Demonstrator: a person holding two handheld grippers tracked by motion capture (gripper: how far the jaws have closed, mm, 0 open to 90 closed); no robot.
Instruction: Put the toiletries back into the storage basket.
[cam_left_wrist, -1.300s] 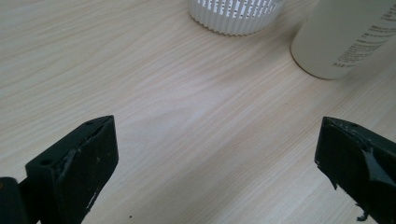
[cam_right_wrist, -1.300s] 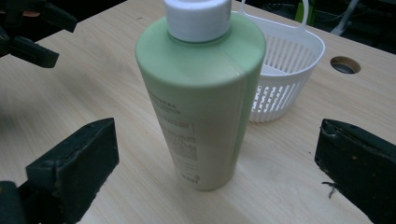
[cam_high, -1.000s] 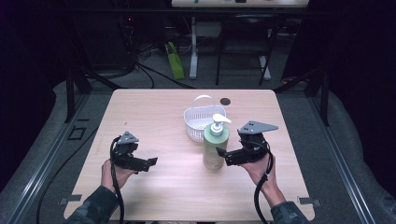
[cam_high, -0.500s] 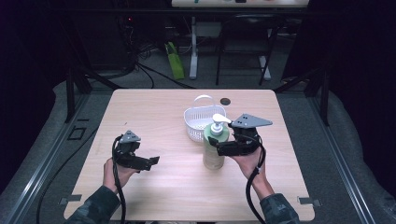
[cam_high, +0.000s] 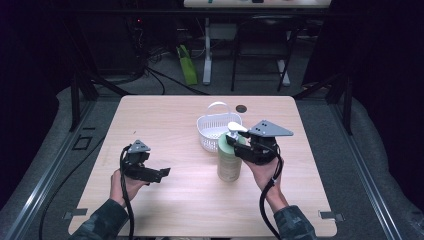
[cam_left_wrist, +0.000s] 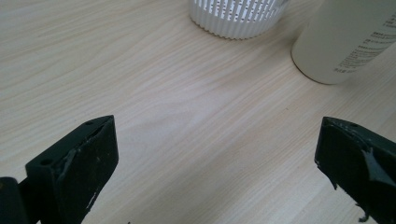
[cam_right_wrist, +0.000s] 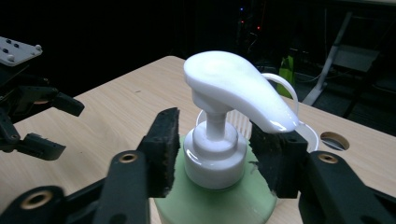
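A white perforated plastic basket (cam_high: 216, 131) with a thin arched handle stands on the light wooden desk (cam_high: 170, 125), toward its far middle; what can be seen of its inside holds nothing. Just in front of the basket, on the person's side, a pale green plastic pump bottle (cam_high: 229, 161) with a white pump head stands upright on the desk. Whether bottle and basket touch cannot be told.

The right gripper (cam_right_wrist: 215, 154) is at the top of the bottle, coming in from the bottle's right in the high view. Its two black fingers (cam_right_wrist: 162, 149) stand one on each side of the white collar below the pump head, above the green shoulder, and have just been closing with the bottle's neck between them. In the right gripper view a narrow gap shows between each pad and the collar, so the fingers flank the neck without pressing on it. The pump spout reaches over the right-hand finger in that view.

The left gripper (cam_high: 159, 173) is held over the near left part of the desk, well apart from the bottle. Its fingers (cam_left_wrist: 81, 165) are spread wide with bare wood between them; the bottle's base and the basket's ribbed wall lie beyond them in the left gripper view.

A small round dark hole (cam_high: 241, 108) sits in the desk behind the basket.
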